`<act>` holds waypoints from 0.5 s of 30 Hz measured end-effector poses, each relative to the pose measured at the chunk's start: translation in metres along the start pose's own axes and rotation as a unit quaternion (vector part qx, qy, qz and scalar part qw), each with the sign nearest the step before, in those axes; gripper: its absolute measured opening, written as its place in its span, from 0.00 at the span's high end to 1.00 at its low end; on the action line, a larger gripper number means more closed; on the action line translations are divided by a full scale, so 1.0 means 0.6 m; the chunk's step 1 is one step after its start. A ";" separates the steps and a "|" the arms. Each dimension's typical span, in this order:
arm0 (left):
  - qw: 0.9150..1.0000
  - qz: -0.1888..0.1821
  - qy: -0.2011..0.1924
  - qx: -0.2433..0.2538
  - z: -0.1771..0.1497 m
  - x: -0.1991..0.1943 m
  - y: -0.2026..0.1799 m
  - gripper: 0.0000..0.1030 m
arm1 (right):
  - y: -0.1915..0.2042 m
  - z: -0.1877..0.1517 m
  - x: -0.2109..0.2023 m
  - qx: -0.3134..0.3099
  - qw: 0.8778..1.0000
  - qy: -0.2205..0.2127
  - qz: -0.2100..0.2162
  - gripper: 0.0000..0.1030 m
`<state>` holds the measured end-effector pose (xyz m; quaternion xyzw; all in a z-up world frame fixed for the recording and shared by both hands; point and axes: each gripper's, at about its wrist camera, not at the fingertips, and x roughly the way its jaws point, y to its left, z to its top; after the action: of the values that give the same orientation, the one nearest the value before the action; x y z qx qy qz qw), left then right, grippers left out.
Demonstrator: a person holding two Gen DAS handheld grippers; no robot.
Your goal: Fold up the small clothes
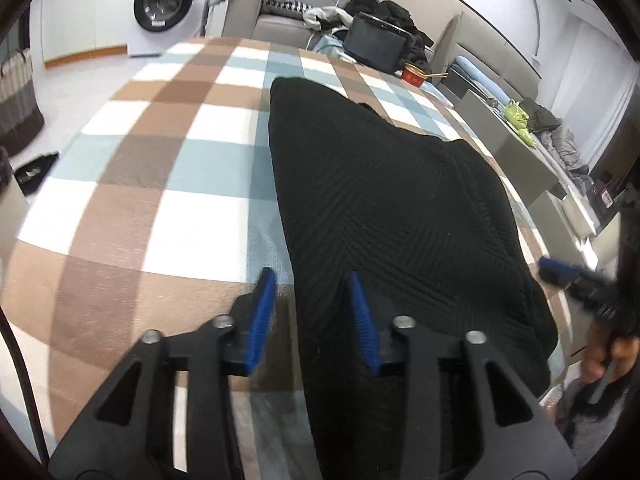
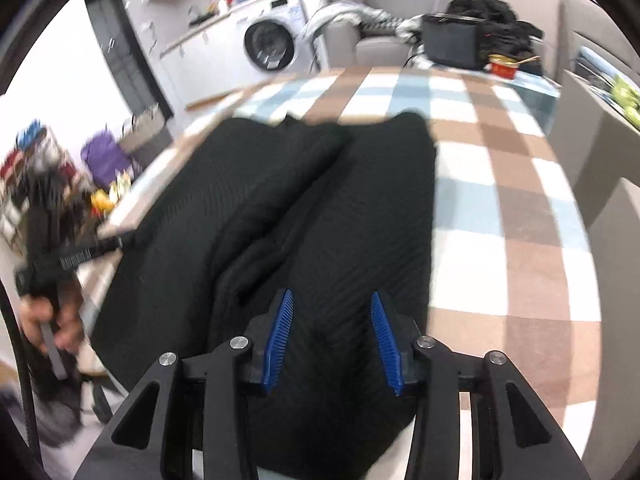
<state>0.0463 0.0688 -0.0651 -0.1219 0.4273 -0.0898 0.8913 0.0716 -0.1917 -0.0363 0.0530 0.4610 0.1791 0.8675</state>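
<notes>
You see a black garment (image 1: 392, 208) with a herringbone rib on a brown, white and pale-blue checked cloth (image 1: 160, 152); your gripper pads (image 2: 282, 340) are blue.

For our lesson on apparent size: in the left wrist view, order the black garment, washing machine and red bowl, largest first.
1. black garment, though it lies nearest the camera
2. washing machine
3. red bowl

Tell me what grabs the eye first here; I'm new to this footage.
A black knit garment lies spread across the middle of a checked tablecloth. Both open tools hover over its near end, the left tool at its left edge, the right tool above it. A washing machine stands behind.
</notes>
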 end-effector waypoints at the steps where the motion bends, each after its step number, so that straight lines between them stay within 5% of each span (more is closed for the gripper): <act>1: 1.000 0.000 -0.006 0.004 -0.002 -0.006 -0.002 0.44 | 0.000 0.004 -0.010 0.008 1.000 -0.009 0.009 0.58; 7: 0.999 -0.019 -0.026 0.026 -0.009 -0.034 -0.029 0.28 | 0.033 0.024 0.017 0.024 0.994 0.001 0.104 0.55; 15: 0.999 -0.023 -0.015 0.034 -0.021 -0.022 -0.043 0.27 | 0.036 0.105 0.100 0.082 0.990 0.014 0.114 0.63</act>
<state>0.0271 0.0458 -0.0556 -0.1032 0.4079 -0.1231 0.8988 0.1482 -0.1452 -0.0419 0.1733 0.4767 0.2393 0.8279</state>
